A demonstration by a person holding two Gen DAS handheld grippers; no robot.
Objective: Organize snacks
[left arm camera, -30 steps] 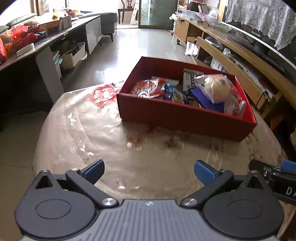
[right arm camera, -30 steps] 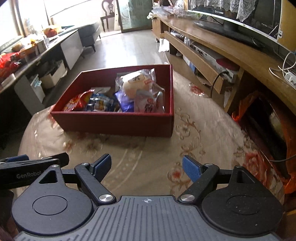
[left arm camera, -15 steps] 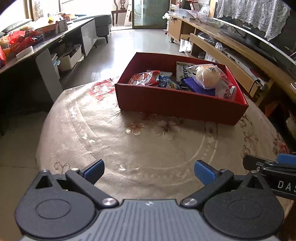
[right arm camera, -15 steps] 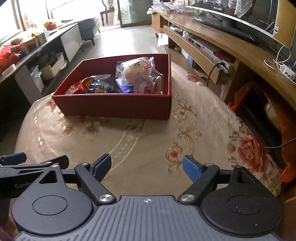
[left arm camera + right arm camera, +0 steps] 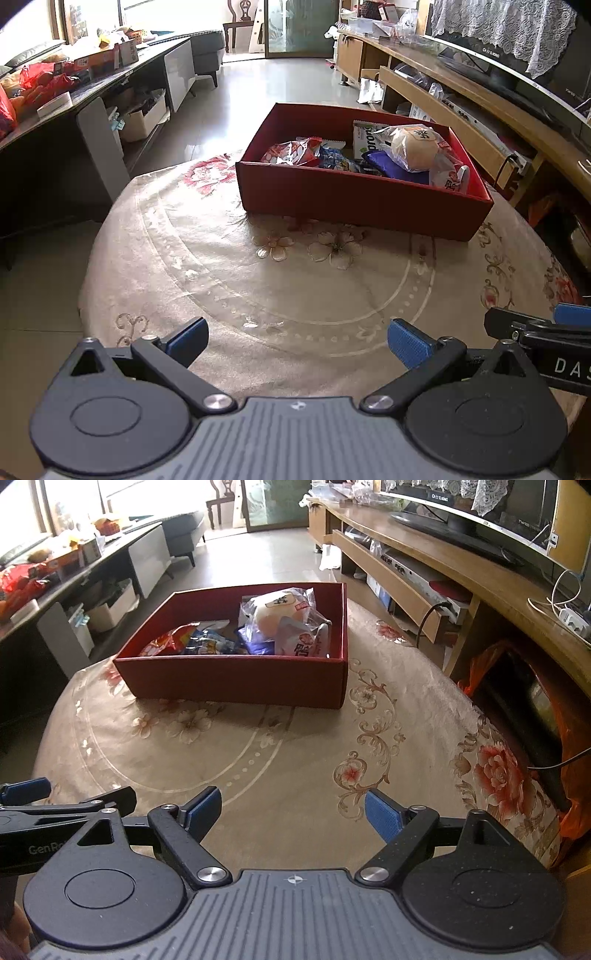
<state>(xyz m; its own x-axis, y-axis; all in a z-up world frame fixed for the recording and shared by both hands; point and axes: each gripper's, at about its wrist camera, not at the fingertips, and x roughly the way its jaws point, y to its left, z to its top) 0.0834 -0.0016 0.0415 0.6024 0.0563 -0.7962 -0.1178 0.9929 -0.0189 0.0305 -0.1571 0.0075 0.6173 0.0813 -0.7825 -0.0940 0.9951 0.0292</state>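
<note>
A red cardboard box stands on the far half of a round table with a floral cloth. It holds several snack packs: a red bag, a blue pack and a wrapped round bun. My left gripper is open and empty over the near table edge. My right gripper is open and empty beside it. Each gripper shows at the edge of the other's view.
A long wooden TV bench with a television runs along the right. A dark counter with boxes and bags stands on the left. An orange bag lies by the table's right edge. Tiled floor stretches behind the box.
Both grippers have drawn back from the box toward the near table edge, so the box looks smaller and farther. Both stay open and empty.
</note>
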